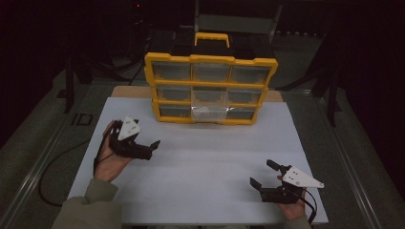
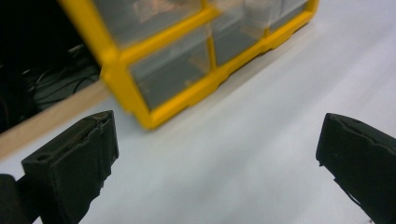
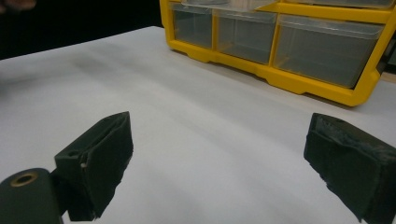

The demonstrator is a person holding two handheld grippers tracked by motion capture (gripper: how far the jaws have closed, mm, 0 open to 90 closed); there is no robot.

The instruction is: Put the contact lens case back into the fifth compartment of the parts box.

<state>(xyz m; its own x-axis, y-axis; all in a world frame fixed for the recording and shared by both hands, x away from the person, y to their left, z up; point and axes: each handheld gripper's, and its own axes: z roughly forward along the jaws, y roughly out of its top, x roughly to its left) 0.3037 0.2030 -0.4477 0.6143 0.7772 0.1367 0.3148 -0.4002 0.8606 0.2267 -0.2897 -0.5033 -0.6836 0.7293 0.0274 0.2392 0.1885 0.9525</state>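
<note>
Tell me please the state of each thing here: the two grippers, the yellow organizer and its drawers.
Left gripper: open, holds nothing.
Right gripper: open, holds nothing.
Organizer: standing upright, handle on top.
Middle bottom drawer: pulled partly out.
Other drawers: pushed in.

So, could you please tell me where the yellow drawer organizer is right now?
In the high view the yellow drawer organizer stands upright at the far edge of the white table, centred, beyond the left tongs and the right tongs.
</note>
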